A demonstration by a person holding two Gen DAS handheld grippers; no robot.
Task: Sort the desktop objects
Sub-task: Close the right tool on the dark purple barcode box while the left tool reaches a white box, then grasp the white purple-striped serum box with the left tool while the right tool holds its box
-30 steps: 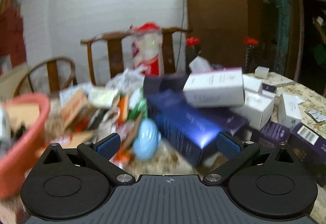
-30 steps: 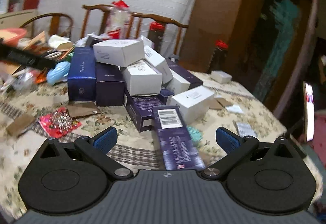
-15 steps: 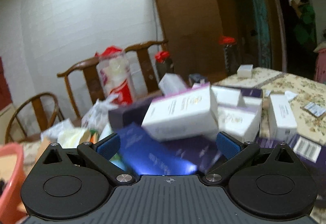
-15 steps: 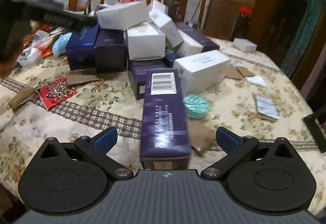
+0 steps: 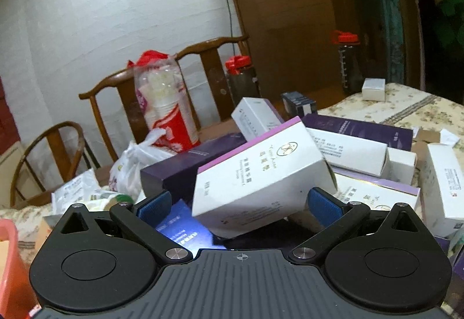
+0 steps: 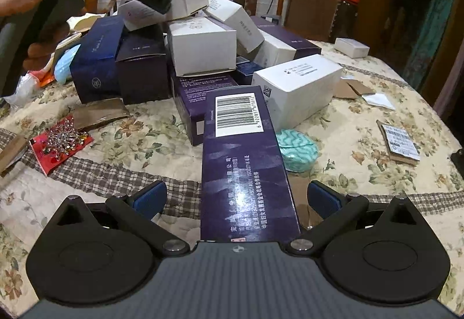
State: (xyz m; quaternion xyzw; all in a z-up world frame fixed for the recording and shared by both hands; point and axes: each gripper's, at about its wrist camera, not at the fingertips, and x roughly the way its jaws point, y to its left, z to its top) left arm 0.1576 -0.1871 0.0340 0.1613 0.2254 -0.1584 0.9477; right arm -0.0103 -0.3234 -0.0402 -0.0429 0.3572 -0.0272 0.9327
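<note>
Far left in the right wrist view, a hand (image 6: 43,37) carries the left gripper (image 5: 237,204), its black body reaching over the heap of boxes. Seen from its own camera, that gripper has its blue pads (image 5: 150,204) spread wide on either side of a tilted white box (image 5: 261,174) with a lilac edge, lying atop the pile; the right pad sits just beside the box's corner, the left one apart from it, so nothing is clamped. Under it lie a glossy blue box (image 5: 185,232) and a long dark purple box (image 5: 191,165). On to the right gripper (image 6: 236,200): jaws wide apart too, straddling a long purple box (image 6: 246,174) with a barcode label, which lies flat on the floral tablecloth (image 6: 362,144) pointing away from the camera; neither pad touches it. Just right of that box sits a teal patterned round thing (image 6: 298,150), and beyond it a large white box (image 6: 298,89), with a small labelled packet (image 6: 400,142) well apart at the far right.
</note>
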